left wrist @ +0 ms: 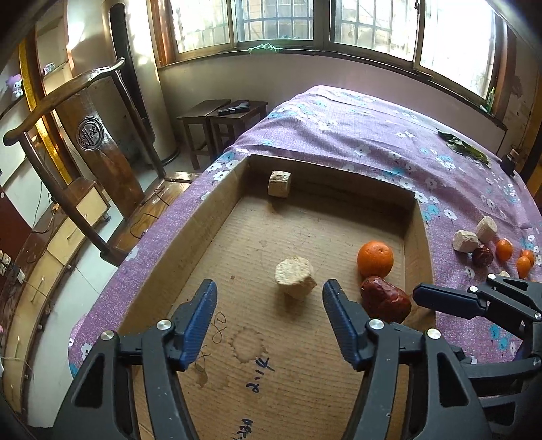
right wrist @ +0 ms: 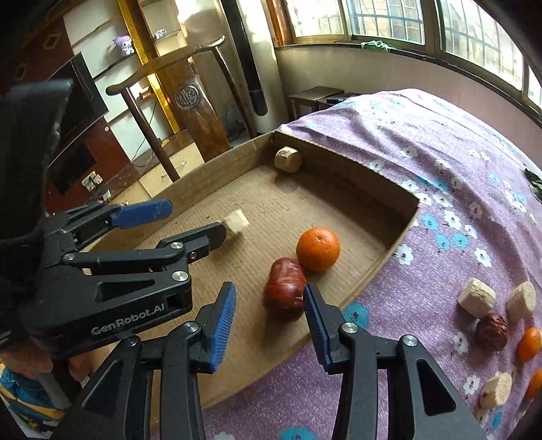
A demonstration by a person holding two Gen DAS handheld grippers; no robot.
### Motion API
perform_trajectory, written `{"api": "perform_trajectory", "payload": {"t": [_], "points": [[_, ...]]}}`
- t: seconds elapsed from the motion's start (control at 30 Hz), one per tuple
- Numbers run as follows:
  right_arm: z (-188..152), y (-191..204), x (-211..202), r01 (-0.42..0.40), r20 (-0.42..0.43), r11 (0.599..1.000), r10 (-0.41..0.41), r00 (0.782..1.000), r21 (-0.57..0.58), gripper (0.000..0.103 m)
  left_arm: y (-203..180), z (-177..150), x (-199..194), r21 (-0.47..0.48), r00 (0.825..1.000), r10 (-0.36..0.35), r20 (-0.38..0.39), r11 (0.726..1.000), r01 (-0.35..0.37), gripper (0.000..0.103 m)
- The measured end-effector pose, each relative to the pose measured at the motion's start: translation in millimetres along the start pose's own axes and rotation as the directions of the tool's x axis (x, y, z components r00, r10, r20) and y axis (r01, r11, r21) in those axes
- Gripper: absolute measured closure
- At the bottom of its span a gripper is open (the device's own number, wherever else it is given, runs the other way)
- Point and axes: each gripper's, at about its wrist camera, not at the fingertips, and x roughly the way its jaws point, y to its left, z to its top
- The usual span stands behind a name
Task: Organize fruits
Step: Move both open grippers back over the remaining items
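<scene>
The cardboard tray (left wrist: 216, 206) is my landmark: inside it sit an orange (left wrist: 375, 259), a red date (left wrist: 386, 299) touching it on the near side, a pale cork-like chunk (left wrist: 295, 277) toward the tray's middle, and another chunk (left wrist: 279, 183) against the far wall. My left gripper (left wrist: 269, 316) hovers over the tray floor, fingers spread wide and empty, the middle chunk just beyond the tips. My right gripper (right wrist: 269, 320) is likewise spread wide with nothing held, the date (right wrist: 284, 292) lying between and slightly past its tips. Outside the tray's right wall, loose on the cloth, lie more chunks (right wrist: 477, 302), a second date (right wrist: 492, 331) and small oranges (right wrist: 530, 343). Judgement: those still need sorting; approach each low and square, close gently, since round fruit may roll on soft cloth, and keep the two grippers apart. The surface is a bed (left wrist: 355, 128) under purple flowered cloth. Beyond: wooden chair (left wrist: 88, 111), dark stools (left wrist: 220, 118), barred windows (left wrist: 281, 20).
</scene>
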Motion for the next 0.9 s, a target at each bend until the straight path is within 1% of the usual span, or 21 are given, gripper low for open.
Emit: {"api": "perform_trajectory", "payload": {"t": [0.07,0.1,0.13,0.2,0.33,0.53,0.7,0.9], "points": [[-3.5,-3.1,-12.1,0.001,0.022,1.0,-0.001,1.0,0.014,0.053,-3.2,-1.9,-4.6,-0.006,1.0,-0.009,0.007,1.0,0.009,0.039],[-5.5,-4.6,-18.0,0.007,0.03,1.0,-0.008,1.0,0.02,0.049,-6.0,-3.0,-7.1,-0.005,1.0,-0.011,0.012,1.0,0.011,0.038],[-7.2,-6.1,-23.4,0.015,0.039,1.0,-0.016,0.999,0.024,0.046,-9.5,-3.9,-10.0,-0.003,1.0,-0.016,0.018,1.0,0.016,0.035],[-11.7,-9.9,-35.3,0.03,0.053,0.999,-0.032,0.998,0.033,0.046,-16.3,-5.1,-15.3,0.001,0.999,-0.029,0.029,1.0,0.029,0.031],[-23.4,-21.5,-55.2,0.06,0.07,0.996,-0.064,0.995,0.063,0.042,-35.6,-7.9,-28.5,0.021,0.996,-0.067,0.051,0.998,0.066,0.029],[-49.3,-47.8,-84.4,0.104,0.09,0.986,-0.116,0.989,0.13,0.041,-68.2,-11.7,-38.2,0.064,0.991,-0.12,0.061,0.991,0.116,0.023],[-75.5,-77.2,-104.2,0.153,0.082,0.968,-0.172,0.982,0.2,0.041,-98.5,-15.5,-39.2,0.104,0.985,-0.17,0.041,0.981,0.165,0.022],[-108.8,-118.4,-124.2,0.194,0.067,0.933,-0.223,0.972,0.303,0.041,-138.3,-20.2,-36.7,0.156,0.974,-0.228,0.011,0.962,0.224,0.022]]}}
